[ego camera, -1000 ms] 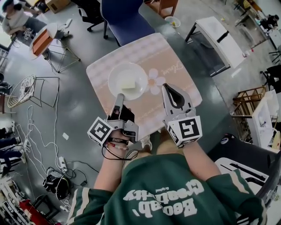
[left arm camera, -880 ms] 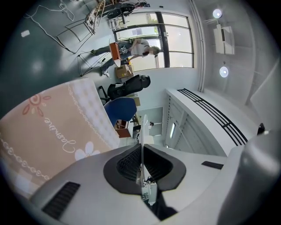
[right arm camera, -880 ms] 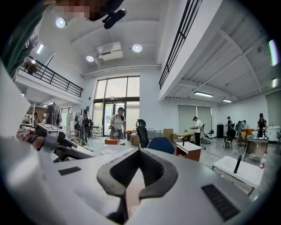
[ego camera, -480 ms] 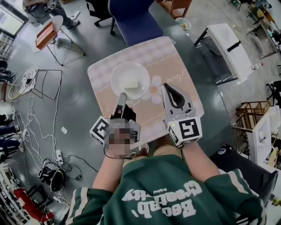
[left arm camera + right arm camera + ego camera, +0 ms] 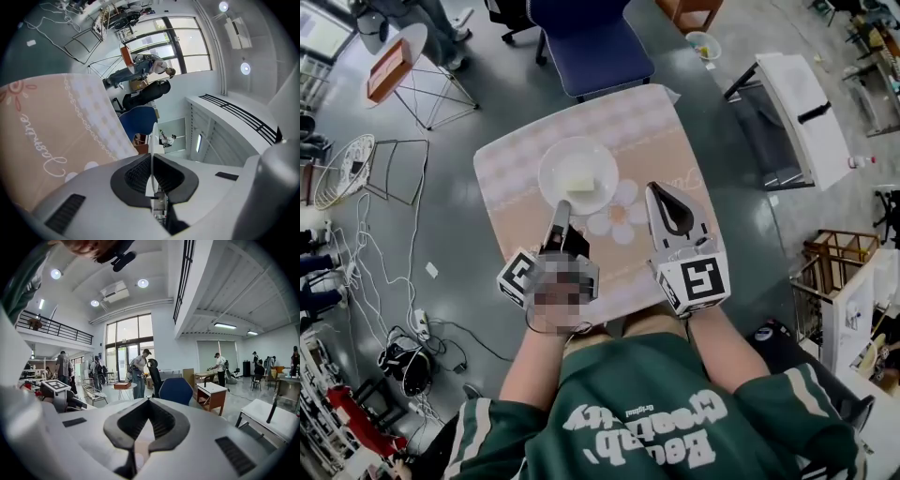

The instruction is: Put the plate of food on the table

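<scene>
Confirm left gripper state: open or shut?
Shut. The left gripper is clamped on the plate: its own view shows the thin white rim pinched between both pads.

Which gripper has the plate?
The left gripper: its jaws are shut on the near rim of the white plate. The right gripper is shut on nothing, off to the plate's right.

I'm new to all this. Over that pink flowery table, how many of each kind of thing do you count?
White plate: 1
Pale piece of food on it: 1
Grippers: 2, the left gripper shut on the plate's rim, the right gripper shut and empty
Total: 4
</scene>
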`<state>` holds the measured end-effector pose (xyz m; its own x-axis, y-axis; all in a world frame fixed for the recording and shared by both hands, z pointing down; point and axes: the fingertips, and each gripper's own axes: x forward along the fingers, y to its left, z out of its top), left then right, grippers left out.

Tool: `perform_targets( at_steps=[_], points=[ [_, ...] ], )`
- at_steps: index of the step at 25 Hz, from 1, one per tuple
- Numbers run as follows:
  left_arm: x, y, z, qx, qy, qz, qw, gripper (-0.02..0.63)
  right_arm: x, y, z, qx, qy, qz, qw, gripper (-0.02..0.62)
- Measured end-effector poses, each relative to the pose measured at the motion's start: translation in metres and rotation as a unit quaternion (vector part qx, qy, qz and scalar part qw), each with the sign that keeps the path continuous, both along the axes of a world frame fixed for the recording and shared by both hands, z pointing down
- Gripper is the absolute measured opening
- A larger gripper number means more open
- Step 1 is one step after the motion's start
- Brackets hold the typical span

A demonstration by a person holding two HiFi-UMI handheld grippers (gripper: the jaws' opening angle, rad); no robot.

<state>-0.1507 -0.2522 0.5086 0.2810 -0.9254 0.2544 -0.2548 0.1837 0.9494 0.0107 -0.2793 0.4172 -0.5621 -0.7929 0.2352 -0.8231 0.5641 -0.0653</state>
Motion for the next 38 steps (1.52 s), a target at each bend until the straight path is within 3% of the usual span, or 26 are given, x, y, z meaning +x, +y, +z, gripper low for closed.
perform_targets(
  at_steps=[15, 26, 38],
  points=[
    [0.005, -0.066, 0.072, -0.056, -0.021, -0.013, 0.9981, 0.021, -0.013, -0.077, 0.040, -0.027, 0.003, -0.040, 0.999, 0.014],
    [0.016, -0.089, 0.113, -0.085, -0.039, 0.008, 0.9956, 0.023, -0.005, -0.099, 0.062, -0.044, 0.015, -0.039, 0.998, 0.014],
    [0.014, -0.093, 0.145, -0.115, -0.031, 0.004, 0.9929, 0.028, -0.011, -0.114, 0.078, -0.057, 0.017, -0.048, 0.997, 0.014]
  ],
)
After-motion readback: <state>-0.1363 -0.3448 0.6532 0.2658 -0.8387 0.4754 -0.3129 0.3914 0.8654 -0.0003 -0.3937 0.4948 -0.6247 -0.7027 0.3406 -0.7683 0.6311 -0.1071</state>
